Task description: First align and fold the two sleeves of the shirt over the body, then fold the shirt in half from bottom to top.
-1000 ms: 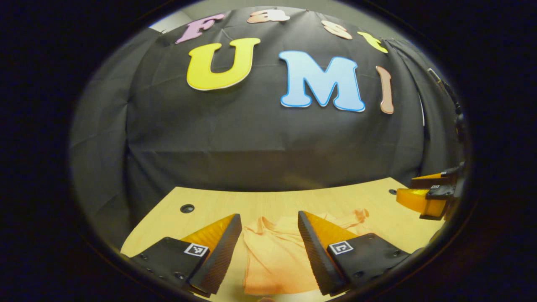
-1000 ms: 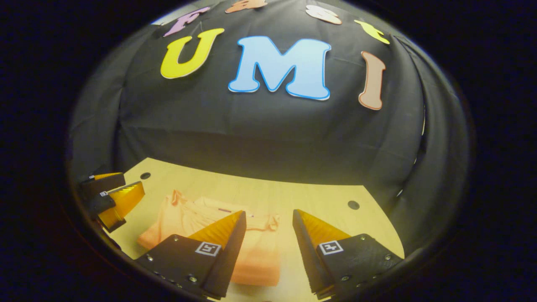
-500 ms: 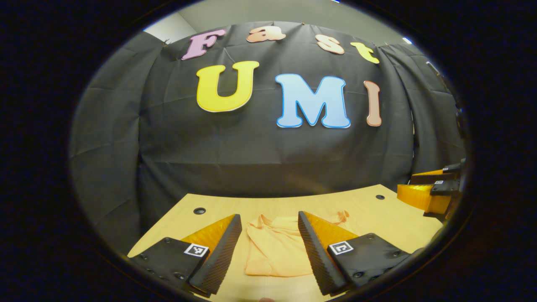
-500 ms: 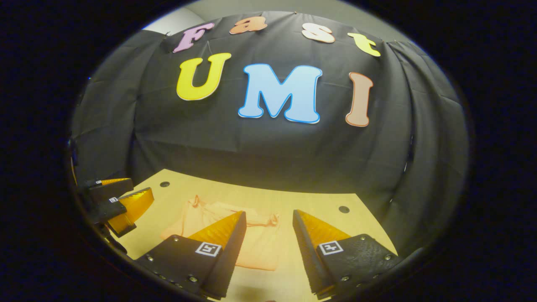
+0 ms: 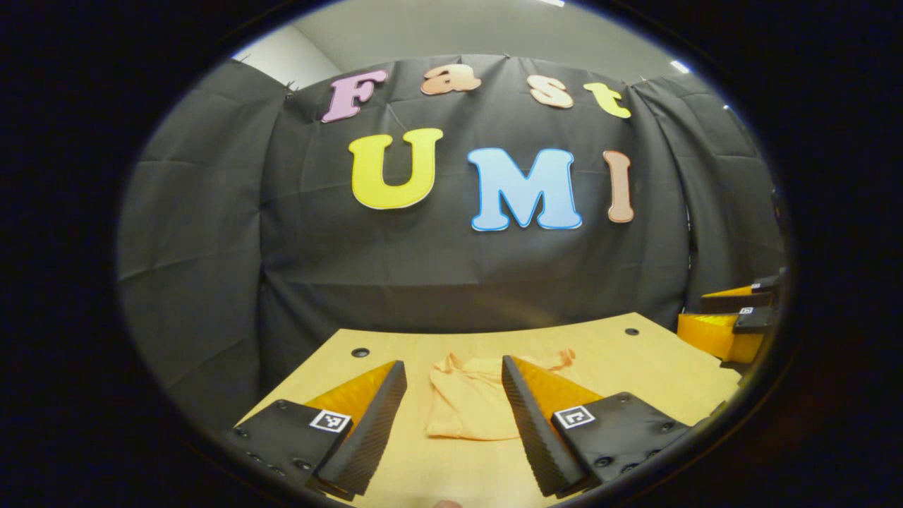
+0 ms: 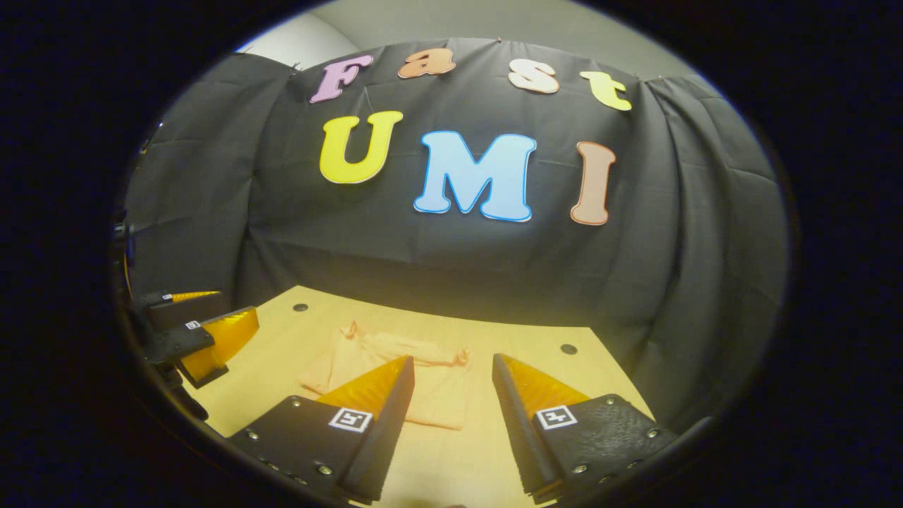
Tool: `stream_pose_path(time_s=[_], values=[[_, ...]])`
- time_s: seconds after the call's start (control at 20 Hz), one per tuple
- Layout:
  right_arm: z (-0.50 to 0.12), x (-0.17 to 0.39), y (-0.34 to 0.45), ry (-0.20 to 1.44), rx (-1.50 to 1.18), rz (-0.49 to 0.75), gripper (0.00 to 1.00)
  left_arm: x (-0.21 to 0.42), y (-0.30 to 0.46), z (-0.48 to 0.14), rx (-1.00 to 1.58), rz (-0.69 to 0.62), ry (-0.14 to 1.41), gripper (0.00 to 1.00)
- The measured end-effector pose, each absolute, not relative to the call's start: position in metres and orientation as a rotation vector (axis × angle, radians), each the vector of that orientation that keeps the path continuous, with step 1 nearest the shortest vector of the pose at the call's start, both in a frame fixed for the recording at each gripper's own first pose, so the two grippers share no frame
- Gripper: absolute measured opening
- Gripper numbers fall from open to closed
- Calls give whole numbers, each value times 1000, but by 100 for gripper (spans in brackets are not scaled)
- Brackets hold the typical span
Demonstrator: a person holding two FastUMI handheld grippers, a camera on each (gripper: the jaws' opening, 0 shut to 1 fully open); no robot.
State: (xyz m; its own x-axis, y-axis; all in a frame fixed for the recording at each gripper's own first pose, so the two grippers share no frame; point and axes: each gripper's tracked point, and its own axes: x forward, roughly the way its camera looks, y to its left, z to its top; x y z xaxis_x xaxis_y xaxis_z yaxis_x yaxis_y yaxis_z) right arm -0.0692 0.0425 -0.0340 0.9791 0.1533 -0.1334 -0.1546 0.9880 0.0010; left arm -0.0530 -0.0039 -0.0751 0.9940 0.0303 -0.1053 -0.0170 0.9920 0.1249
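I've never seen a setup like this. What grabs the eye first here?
Probably the orange shirt, lying folded into a compact bundle on the pale wooden table. Next come the two open tools pointing toward it without touching it: the left tool and the right tool, each holding nothing.

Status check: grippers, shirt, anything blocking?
Left gripper open, empty, above the table. Right gripper open, empty. Shirt lies folded compact on the table, touched by neither. Nothing in the way.
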Motion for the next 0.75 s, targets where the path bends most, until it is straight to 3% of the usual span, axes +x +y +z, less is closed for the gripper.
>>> stream_pose_path(time_s=[0.75], values=[[-14, -86, 44, 124, 75, 83, 70, -84, 6, -44, 101, 8, 68, 91]])
